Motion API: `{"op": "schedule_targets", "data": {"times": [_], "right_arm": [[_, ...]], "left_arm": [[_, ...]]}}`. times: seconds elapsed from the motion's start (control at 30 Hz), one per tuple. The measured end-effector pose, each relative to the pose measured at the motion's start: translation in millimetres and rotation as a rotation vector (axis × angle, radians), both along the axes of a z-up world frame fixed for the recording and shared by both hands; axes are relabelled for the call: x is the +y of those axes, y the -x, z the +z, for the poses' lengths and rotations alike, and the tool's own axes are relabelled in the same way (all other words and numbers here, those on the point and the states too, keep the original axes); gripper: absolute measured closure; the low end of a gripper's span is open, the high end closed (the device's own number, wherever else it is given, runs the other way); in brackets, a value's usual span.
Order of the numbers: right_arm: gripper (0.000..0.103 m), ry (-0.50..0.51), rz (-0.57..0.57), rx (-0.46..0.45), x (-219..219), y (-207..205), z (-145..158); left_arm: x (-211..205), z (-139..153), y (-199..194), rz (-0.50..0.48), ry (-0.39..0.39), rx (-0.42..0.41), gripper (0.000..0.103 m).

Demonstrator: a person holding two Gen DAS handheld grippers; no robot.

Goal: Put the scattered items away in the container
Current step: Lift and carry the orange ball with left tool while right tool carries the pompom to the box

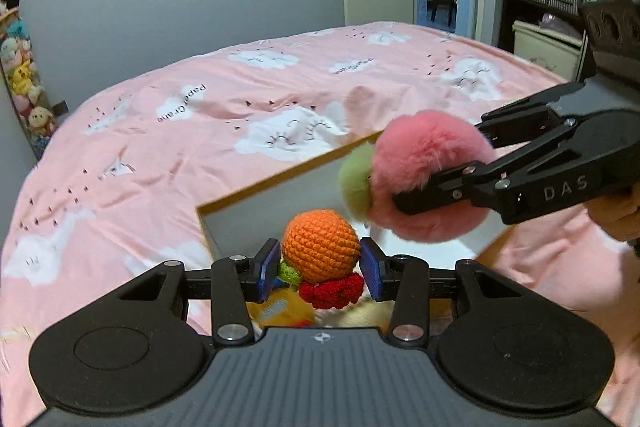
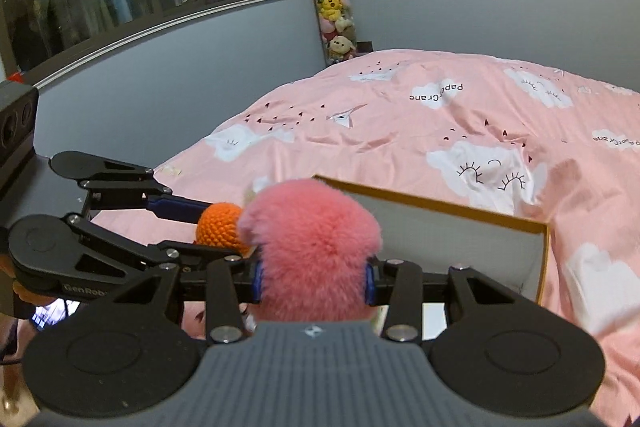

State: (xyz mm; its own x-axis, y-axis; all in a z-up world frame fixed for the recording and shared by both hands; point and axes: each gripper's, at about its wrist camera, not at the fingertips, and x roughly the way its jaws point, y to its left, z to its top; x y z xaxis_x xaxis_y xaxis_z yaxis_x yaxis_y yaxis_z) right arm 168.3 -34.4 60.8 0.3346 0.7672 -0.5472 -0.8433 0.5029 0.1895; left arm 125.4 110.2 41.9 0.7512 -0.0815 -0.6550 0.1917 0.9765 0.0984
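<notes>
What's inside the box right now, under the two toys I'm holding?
The box shows bare pale floor at its far end. The orange crochet ball and pink fluffy ball cover the near part; blurred yellow and cream shapes show below the left gripper, unidentifiable.

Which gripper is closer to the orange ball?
Left. The left gripper clamps the orange ball; the right gripper, beside it, grips the pink pompom.

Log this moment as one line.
left gripper: holds crochet orange | right gripper: holds pink pompom | both over box

Yellow toy half hidden under left gripper, box's floor blurred
</notes>
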Motion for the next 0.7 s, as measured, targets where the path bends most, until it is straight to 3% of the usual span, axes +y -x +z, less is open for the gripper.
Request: {"op": "schedule_targets", "data": {"times": [0.23,0.7], "right_arm": [[0.058,0.04,-0.014,0.041,30.3,-36.1,-16.2],[0.057,0.111,-0.088,0.219,72.5,-91.7,-76.0]], "left_arm": [[6.5,-24.5,-38.3,-0.025,-0.1,0.04,0.053],[21.6,-72.9,-95.9,-0.031,-0.198,0.15,0.053]]}}
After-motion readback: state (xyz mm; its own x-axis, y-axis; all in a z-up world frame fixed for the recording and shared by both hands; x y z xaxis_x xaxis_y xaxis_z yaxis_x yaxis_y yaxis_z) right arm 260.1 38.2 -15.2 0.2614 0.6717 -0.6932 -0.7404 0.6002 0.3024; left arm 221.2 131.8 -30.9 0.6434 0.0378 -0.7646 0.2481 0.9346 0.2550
